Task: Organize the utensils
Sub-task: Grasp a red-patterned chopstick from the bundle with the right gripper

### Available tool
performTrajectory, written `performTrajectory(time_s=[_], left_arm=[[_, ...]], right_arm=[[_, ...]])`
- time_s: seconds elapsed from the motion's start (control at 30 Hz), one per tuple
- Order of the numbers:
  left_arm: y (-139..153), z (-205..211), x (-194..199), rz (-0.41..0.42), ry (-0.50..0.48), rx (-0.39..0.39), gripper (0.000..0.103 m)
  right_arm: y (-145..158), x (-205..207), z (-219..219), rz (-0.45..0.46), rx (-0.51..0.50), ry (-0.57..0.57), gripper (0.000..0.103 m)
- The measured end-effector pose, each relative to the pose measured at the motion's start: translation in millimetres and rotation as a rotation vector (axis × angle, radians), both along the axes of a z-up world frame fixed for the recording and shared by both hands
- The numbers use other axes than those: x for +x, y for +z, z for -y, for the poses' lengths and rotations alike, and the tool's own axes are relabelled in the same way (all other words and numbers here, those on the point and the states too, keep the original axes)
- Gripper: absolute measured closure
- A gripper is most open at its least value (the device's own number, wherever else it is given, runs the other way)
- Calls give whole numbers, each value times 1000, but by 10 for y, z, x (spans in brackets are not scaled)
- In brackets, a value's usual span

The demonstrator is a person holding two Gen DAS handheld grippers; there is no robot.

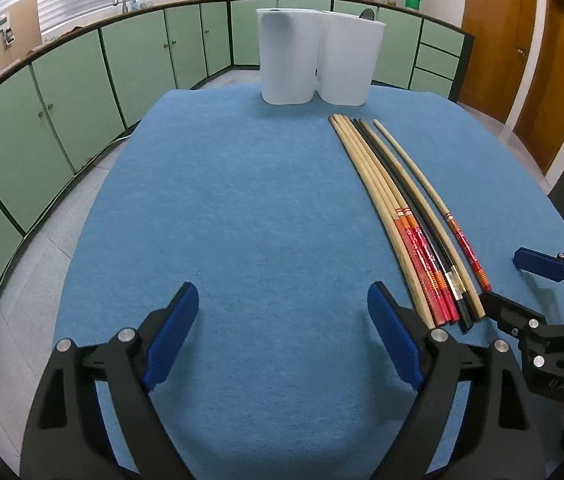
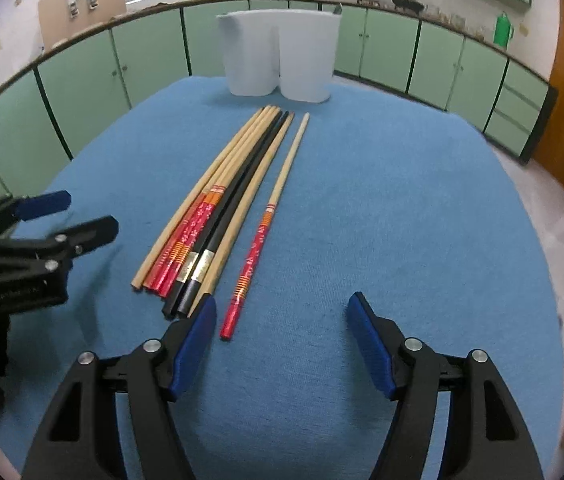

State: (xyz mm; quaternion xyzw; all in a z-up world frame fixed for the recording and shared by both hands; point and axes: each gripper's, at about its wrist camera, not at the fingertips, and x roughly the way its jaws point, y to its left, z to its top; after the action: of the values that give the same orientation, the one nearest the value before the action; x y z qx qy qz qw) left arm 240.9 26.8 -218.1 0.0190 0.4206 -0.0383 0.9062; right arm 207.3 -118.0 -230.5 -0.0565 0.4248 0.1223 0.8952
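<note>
Several chopsticks (image 1: 401, 216) lie in a bundle on the blue table mat (image 1: 242, 220), wooden, red-patterned and black; they also show in the right wrist view (image 2: 218, 208). One red-ended chopstick (image 2: 266, 224) lies apart to the bundle's right. A white two-compartment holder (image 1: 317, 60) stands at the mat's far edge, also seen in the right wrist view (image 2: 282, 56). My left gripper (image 1: 282, 312) is open and empty, left of the bundle's near ends. My right gripper (image 2: 282, 320) is open and empty, its left finger beside the near ends.
Green cabinets (image 1: 82, 80) with a countertop ring the room beyond the table. A wooden door (image 1: 521, 60) stands at the right. The right gripper (image 1: 521, 280) shows at the right of the left wrist view, the left gripper (image 2: 54, 216) at the left of the right wrist view.
</note>
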Motion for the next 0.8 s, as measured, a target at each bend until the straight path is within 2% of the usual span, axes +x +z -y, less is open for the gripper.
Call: performTrajectory(time_s=[0.17,0.27,0.33,0.37,0.43,0.47,0.7,0.8], left_arm=[[9,42,-46,-6,-11,4,18],[-2,47,-83,-14,-10,2,18],[-7,62,-104,-20,-8,-6,18],[-7,70,-116,-23,-9,-11,18],[-5,104,-136,-28,-17,-24,18],[-1,140,-143,-32,-25,-29,18],[-63,396,-160,-58,-84,-19,17],[-92,458,-163,-60,-89,16,16]], right_arm=[[-2,-6,165,5,10,-98,36],[-4,-33,176,5,34,-96,40],[0,-78,150,14,44,-73,61],[2,-89,125,19,49,-58,67],[7,-102,84,21,56,-32,89],[6,-112,67,19,67,-17,94],[7,-90,174,8,119,-47,97],[1,-88,228,3,132,-55,97]])
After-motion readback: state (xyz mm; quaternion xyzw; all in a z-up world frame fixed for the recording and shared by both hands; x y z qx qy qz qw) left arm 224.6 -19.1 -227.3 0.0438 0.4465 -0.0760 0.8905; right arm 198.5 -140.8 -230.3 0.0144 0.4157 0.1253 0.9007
